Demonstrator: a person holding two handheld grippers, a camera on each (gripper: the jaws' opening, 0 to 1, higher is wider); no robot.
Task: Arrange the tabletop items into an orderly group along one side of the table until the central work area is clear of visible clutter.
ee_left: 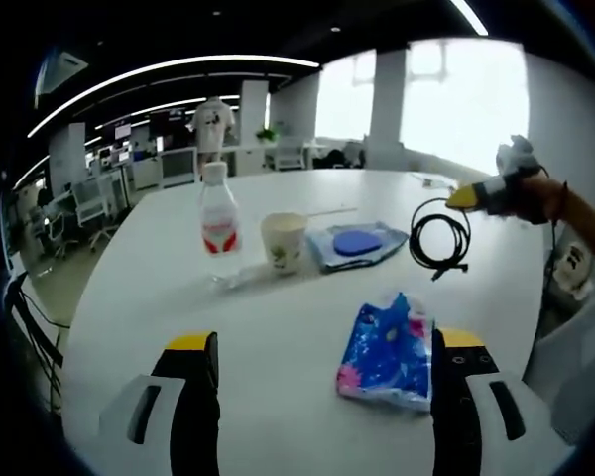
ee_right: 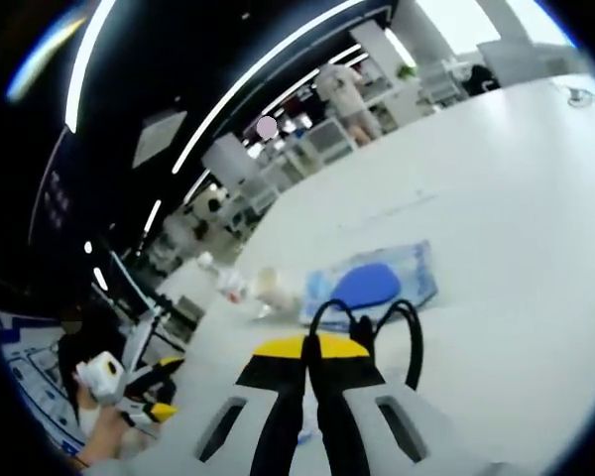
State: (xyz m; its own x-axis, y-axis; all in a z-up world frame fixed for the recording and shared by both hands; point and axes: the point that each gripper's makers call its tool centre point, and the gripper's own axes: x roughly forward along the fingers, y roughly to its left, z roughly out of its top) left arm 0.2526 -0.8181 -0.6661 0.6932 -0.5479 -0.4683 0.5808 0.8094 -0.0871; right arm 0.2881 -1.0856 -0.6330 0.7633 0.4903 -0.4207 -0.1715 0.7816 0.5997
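Holding the black cable coil (ee_left: 439,234) in my right gripper (ee_left: 463,197), I had it lifted off the white table (ee_left: 278,327), out past the far right side of the item group. Jaws were clamped together on the loop; in the right gripper view the coil (ee_right: 367,337) hung just past the pinched yellow tips of that gripper (ee_right: 310,349). My hand (ee_left: 524,194) and sleeve showed behind that gripper in the left gripper view.

My left gripper (ee_left: 317,342) was spread wide, gripping nothing, low over the near table edge. Blue floral packet (ee_left: 389,354) lay flat on the table just inside its right-hand jaw; touching or not, couldn't tell.

Rest of the items sat in a rough row across mid-table. Clear plastic bottle (ee_left: 218,210) with a red-and-white label stood upright on the left. Paper cup (ee_left: 284,241) stood upright just beside it. Clear bag with a blue disc inside (ee_left: 357,244) lay flat next to the cup, close under the hanging coil. In the right gripper view, same row seen from the other side: bag (ee_right: 377,284), cup (ee_right: 272,286), bottle (ee_right: 225,281), blurred.

Left gripper (ee_right: 149,389) also showed low left in the right gripper view, held by a hand (ee_right: 101,436).

Office desks and chairs (ee_left: 109,188) sat beyond the table.
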